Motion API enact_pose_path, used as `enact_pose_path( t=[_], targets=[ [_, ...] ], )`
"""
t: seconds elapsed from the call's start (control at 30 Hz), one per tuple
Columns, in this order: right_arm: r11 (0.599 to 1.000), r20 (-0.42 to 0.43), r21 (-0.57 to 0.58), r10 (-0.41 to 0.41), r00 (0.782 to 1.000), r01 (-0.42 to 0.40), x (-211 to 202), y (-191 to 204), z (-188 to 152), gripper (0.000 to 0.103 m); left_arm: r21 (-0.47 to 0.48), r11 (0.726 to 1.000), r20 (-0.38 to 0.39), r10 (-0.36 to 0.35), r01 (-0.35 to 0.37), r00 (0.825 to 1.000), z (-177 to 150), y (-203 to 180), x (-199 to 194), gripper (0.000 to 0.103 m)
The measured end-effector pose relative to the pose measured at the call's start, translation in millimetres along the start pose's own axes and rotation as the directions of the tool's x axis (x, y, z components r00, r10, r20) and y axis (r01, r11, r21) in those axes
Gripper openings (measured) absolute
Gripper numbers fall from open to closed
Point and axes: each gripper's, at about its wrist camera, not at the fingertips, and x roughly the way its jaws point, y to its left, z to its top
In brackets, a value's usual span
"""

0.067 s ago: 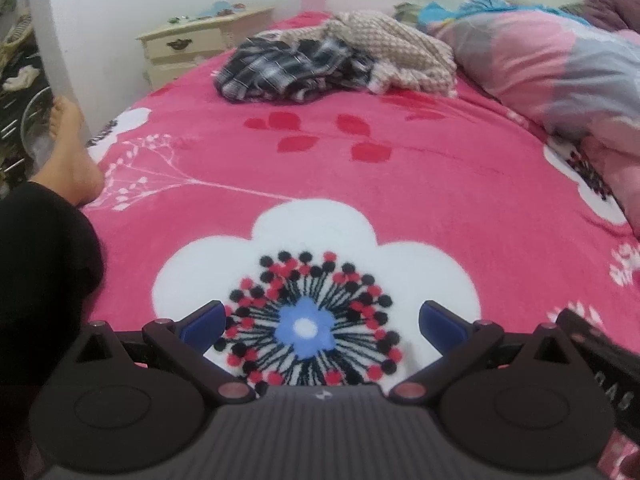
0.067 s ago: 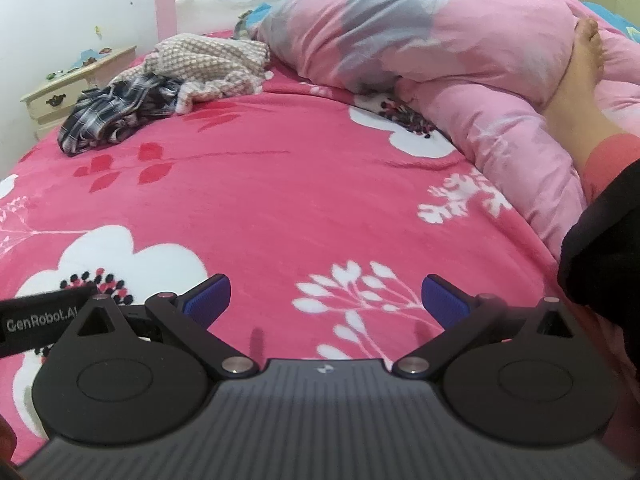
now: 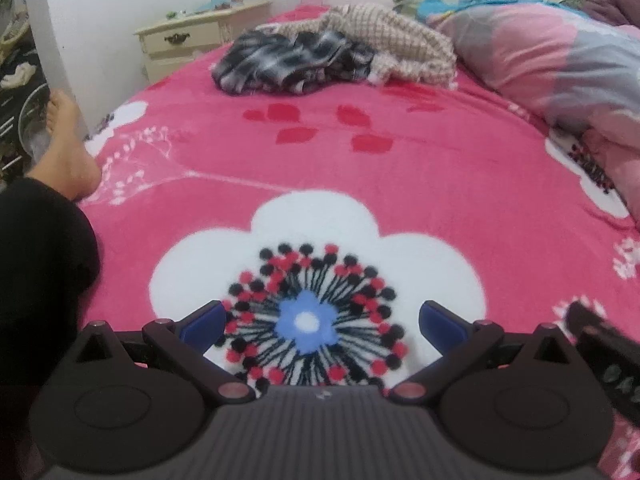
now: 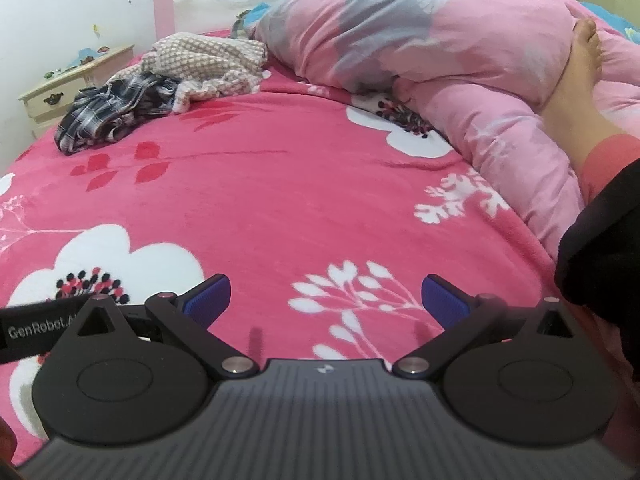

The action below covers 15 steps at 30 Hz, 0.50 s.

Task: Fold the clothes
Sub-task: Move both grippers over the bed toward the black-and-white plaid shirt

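pink bed (image 3: 420, 184) carries crumpled clothes (image 3: 320, 60) far off, so left gripper (image 3: 320, 322) and right gripper (image 4: 325, 300) hover spread, empty.

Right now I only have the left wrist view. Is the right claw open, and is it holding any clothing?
Observer: The right claw is open and empty, with only the pink blanket between its fingers.
Operator: Anything on that side I could bump?
Observer: A bare foot rests against the pink duvet, ahead and to the right of that claw.
Operator: Where do the clothes lie from there?
Observer: The plaid garment and the checked garment lie far ahead to its left, touching each other.
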Motion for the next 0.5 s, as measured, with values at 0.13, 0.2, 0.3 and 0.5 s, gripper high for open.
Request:
enact_pose_path(
  t=[0.13, 0.2, 0.3, 0.5],
  targets=[
    [1.000, -0.001, 0.008, -0.003, 1.000, 0.003, 0.9, -5.9, -1.6, 0.102, -0.060, 0.998, -0.109, -0.039, 0.032, 0.993, -13.8, 6.1, 23.4, 0.103],
    [1.000, -0.002, 0.013, -0.004, 1.000, 0.004, 1.3, -8.8, -2.3, 0.102, -0.075, 0.995, -0.114, -0.071, 0.063, 0.991, -19.9, 13.3, 32.3, 0.103],
    [1.000, -0.007, 0.003, -0.025, 1.000, 0.025, 0.6, -5.2, -1.3, 0.102, -0.075, 0.995, -0.121, -0.073, 0.065, 0.990, -23.8, 12.2, 32.7, 0.103],
    [1.000, -0.018, 0.018, -0.019, 1.000, 0.020, 1.1, -6.9, -1.3, 0.102, -0.086, 0.994, -0.161, -0.075, 0.062, 0.984, -20.5, 10.9, 35.0, 0.103]
  ],
)
